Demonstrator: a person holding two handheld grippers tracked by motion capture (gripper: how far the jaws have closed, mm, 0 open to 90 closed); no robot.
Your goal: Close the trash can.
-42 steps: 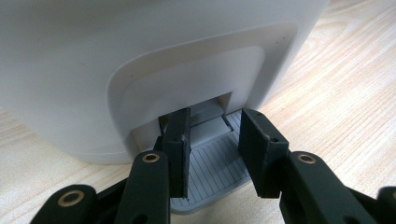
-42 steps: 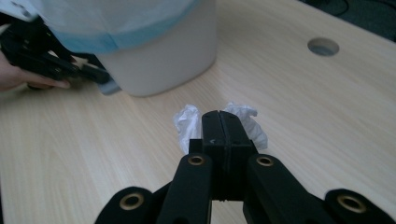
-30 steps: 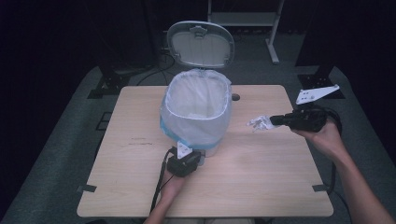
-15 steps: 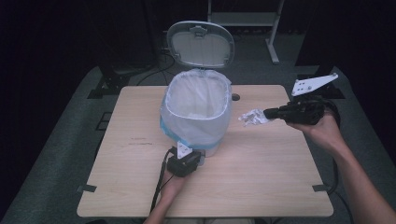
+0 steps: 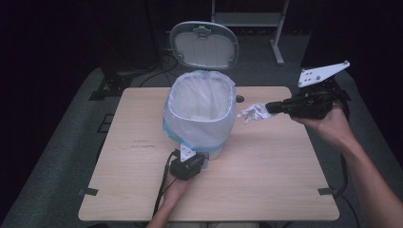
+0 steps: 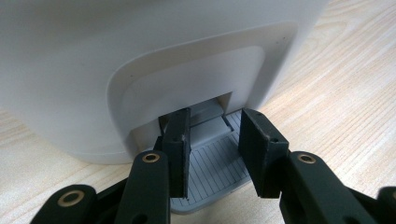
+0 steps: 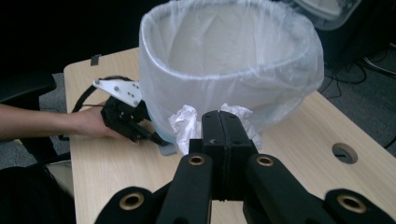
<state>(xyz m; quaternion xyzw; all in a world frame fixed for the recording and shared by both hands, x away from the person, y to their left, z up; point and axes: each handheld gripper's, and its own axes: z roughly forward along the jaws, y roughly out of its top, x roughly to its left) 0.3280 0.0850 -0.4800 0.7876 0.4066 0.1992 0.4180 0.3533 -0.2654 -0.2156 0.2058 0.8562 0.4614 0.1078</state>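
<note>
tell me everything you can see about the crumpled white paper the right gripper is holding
The crumpled paper is a small white wad, creased and irregular, like tissue or thin paper. The right gripper is shut on it, with the wad sticking out past the jaw tips. It is held in the air above the table, just to the right of the lined bin and near its rim, not yet over the opening. In the right gripper view it bulges out both sides of the closed jaws.

the left gripper [image 5: 196, 159] is held low with its jaws parted. the right gripper [image 5: 270, 108] is raised, its jaws pressed together, pointed leftward.
</note>
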